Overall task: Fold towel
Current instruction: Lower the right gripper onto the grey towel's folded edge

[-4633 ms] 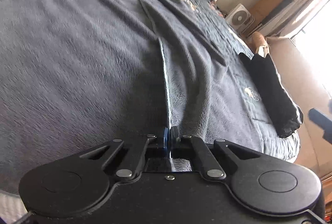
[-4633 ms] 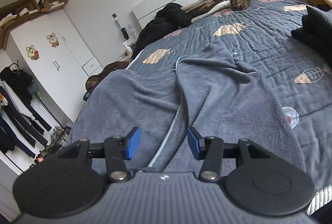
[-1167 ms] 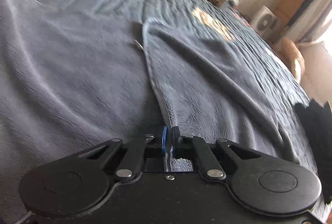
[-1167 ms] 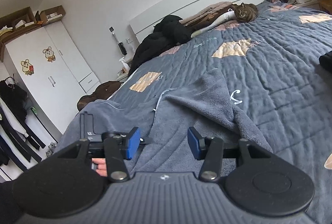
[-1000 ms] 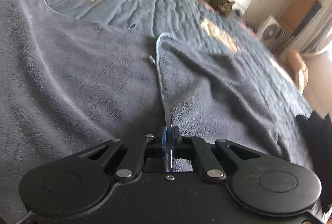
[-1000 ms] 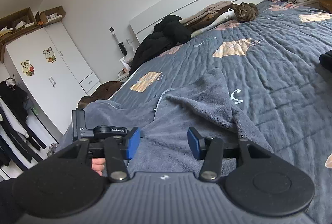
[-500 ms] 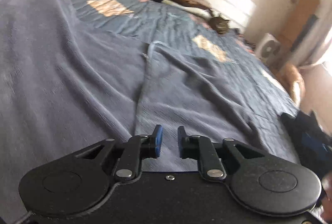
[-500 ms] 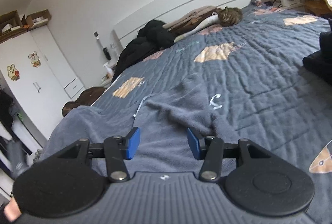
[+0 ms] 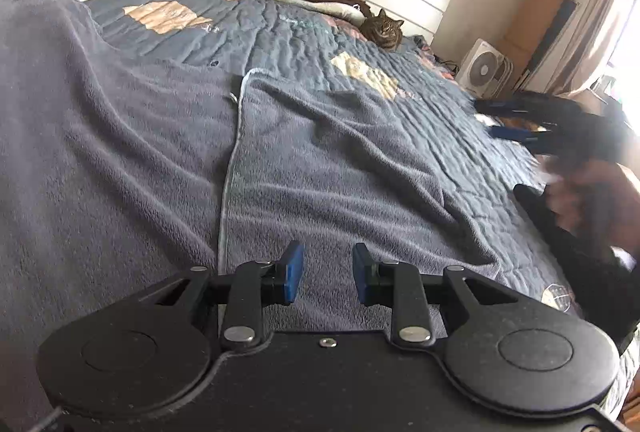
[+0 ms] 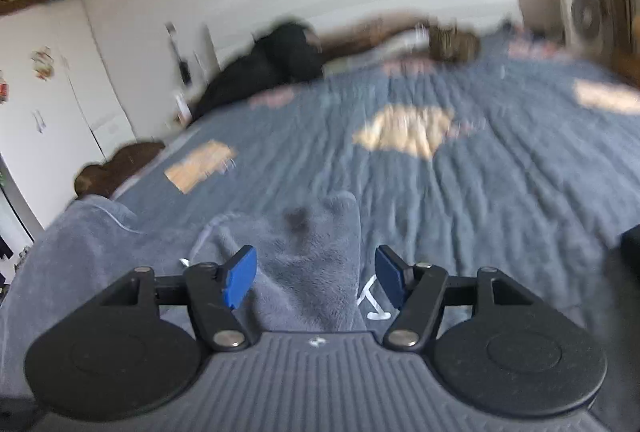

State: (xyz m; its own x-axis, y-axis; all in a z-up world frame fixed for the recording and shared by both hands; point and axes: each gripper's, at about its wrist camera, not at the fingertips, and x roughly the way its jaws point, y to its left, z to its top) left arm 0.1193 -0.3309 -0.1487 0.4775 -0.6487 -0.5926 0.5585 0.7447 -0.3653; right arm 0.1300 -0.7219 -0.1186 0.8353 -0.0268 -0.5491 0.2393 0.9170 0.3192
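One grey towel (image 9: 132, 136) lies rumpled on the blue quilt (image 9: 288, 40), one flap folded over. Two grippers hover above it: left gripper (image 9: 326, 274) narrowly parted, right gripper (image 10: 316, 276) wide, both empty. One cat (image 9: 384, 30) watches.

No word, brand or number can be read in either view. The only mark close to writing is a white stitched sign on the quilt (image 10: 500, 200), shaped roughly like a letter (image 10: 374, 306) and lying just right of the towel (image 10: 316, 272); blur leaves it undecided. A round emblem (image 9: 558, 295) on the quilt's near right edge in the left wrist view is too small to make out, and the stickers (image 10: 43, 62) on the wardrobe (image 10: 52, 92) are smeared
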